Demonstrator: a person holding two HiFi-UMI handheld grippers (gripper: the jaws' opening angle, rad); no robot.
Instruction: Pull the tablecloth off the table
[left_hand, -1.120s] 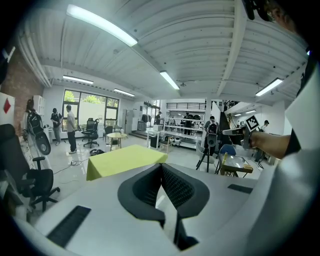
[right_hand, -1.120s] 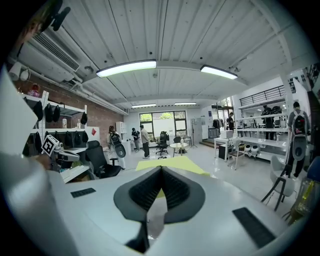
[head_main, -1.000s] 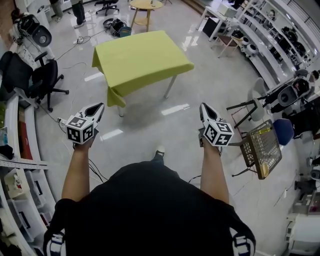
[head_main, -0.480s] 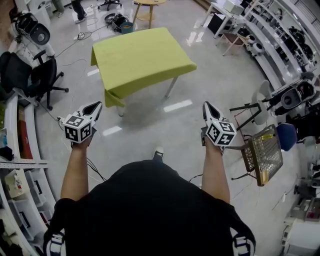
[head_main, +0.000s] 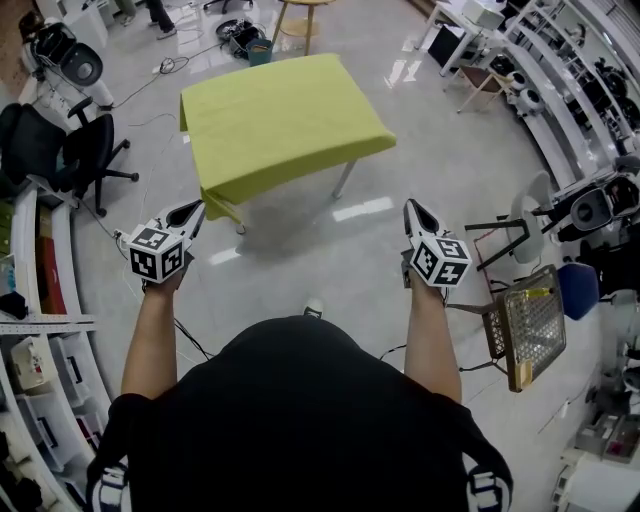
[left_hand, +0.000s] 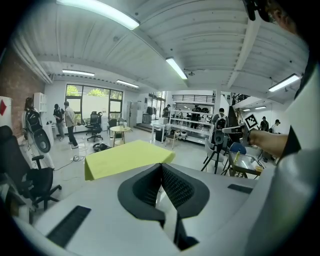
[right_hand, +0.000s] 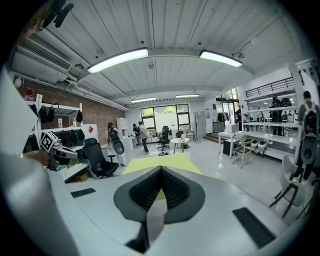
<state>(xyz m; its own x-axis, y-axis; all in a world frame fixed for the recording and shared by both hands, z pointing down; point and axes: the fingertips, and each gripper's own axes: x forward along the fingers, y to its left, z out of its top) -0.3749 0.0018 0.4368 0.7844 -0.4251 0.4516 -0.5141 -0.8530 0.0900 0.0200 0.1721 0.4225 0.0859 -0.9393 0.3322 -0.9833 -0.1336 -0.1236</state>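
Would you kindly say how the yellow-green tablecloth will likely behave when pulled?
Probably floppy and light: the yellow-green fabric tablecloth drapes over the edges and hangs in a loose fold at its near corner. It should slide off freely, as nothing rests on it. The thin-legged table might shift with it.

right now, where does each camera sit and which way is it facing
Head view: on the person's head, looking steeply down at the tablecloth ahead; both forearms, torso, left hand-held gripper and right hand-held gripper show.
Left gripper view: rides the left hand-held gripper, looking along its shut jaws toward the tablecloth.
Right gripper view: likewise on the right one, jaws shut.
All three share the yellow-green tablecloth.
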